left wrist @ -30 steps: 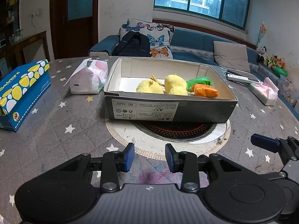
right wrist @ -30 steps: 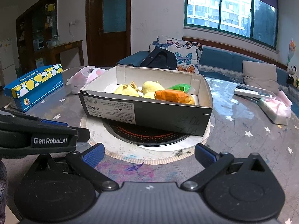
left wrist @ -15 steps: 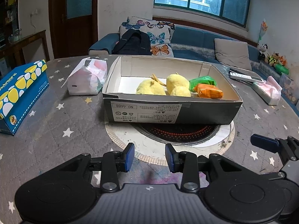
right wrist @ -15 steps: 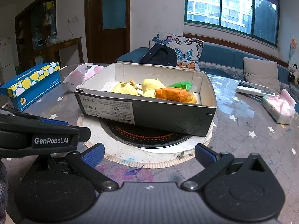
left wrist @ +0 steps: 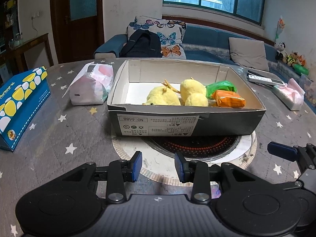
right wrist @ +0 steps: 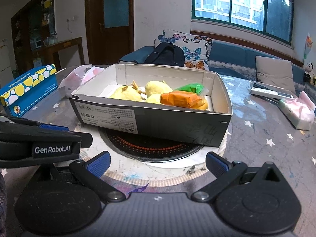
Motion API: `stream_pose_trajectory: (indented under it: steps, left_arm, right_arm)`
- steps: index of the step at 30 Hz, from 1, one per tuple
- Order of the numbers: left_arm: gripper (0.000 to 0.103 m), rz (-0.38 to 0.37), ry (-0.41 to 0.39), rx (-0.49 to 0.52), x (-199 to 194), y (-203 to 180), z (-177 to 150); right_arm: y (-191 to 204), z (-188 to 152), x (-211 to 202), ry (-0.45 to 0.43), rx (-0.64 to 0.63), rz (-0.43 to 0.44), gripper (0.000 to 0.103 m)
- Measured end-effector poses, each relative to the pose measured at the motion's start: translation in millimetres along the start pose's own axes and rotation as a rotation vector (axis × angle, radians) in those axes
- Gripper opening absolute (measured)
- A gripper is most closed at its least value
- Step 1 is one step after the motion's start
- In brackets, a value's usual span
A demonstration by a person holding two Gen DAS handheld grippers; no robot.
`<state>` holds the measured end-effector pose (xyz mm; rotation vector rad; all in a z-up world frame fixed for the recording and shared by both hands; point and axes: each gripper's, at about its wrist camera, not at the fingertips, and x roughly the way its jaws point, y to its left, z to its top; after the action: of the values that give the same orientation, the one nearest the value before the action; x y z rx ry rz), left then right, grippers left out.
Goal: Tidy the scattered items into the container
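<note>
Table [left wrist: 59, 138]: tissue box [left wrist: 17, 102] beside container [left wrist: 185, 122].

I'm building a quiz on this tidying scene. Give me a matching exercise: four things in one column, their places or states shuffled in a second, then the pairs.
Things:
1. orange packet
2. tissue box
3. left gripper
4. right gripper

Places or states:
A. open wide, empty
B. inside the cardboard box
C. narrowly open, empty
D. on the table, left of the cardboard box

Pairs: 1-B, 2-D, 3-C, 4-A
</note>
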<state>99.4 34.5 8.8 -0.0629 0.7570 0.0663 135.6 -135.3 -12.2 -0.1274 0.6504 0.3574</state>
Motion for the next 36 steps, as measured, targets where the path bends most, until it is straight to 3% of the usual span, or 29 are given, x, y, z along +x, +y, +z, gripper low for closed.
stream_pose_trajectory:
  steps: [36]
  left_arm:
    - [0.038,0.039,0.028,0.021,26,-1,14]
  right_arm:
    - [-4,11,29,0.037,0.024,-0.027,0.103]
